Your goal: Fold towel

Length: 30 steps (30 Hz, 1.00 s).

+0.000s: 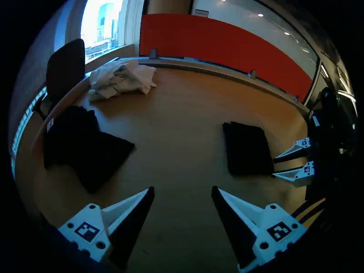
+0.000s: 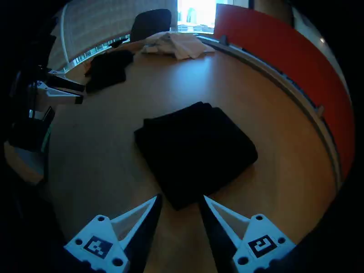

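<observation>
A folded black towel (image 2: 195,150) lies flat on the wooden table (image 2: 273,136). My right gripper (image 2: 180,198) stands open just at its near corner, which reaches in between the fingertips. In the left gripper view the same towel (image 1: 245,148) lies to the right, with the right gripper (image 1: 295,161) at its right edge. My left gripper (image 1: 182,191) is open over bare table (image 1: 182,113) with nothing between its fingers. It appears far left in the right gripper view (image 2: 68,91).
A crumpled black cloth (image 1: 82,145) (image 2: 109,66) lies near the table's edge. A heap of white cloths (image 1: 120,77) (image 2: 177,43) sits at the far end by a black chair (image 1: 66,68). A red partition (image 1: 227,45) runs along one side.
</observation>
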Each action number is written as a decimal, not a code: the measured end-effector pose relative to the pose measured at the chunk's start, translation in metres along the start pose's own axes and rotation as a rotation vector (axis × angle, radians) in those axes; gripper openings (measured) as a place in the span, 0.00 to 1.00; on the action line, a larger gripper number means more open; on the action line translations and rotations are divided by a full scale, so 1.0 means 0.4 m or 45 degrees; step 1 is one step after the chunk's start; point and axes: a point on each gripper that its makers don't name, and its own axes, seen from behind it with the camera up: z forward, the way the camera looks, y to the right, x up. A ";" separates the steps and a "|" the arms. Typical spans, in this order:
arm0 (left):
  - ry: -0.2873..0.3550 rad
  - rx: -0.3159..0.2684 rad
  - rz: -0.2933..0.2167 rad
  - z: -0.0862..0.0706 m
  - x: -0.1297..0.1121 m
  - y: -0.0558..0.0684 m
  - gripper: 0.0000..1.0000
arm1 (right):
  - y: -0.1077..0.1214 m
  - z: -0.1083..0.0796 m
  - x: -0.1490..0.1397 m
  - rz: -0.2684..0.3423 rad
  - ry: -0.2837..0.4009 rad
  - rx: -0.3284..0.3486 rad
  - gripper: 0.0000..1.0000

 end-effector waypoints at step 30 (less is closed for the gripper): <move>-0.002 -0.011 0.016 0.000 0.000 0.009 0.93 | 0.003 0.020 -0.035 0.102 -0.010 -0.017 0.06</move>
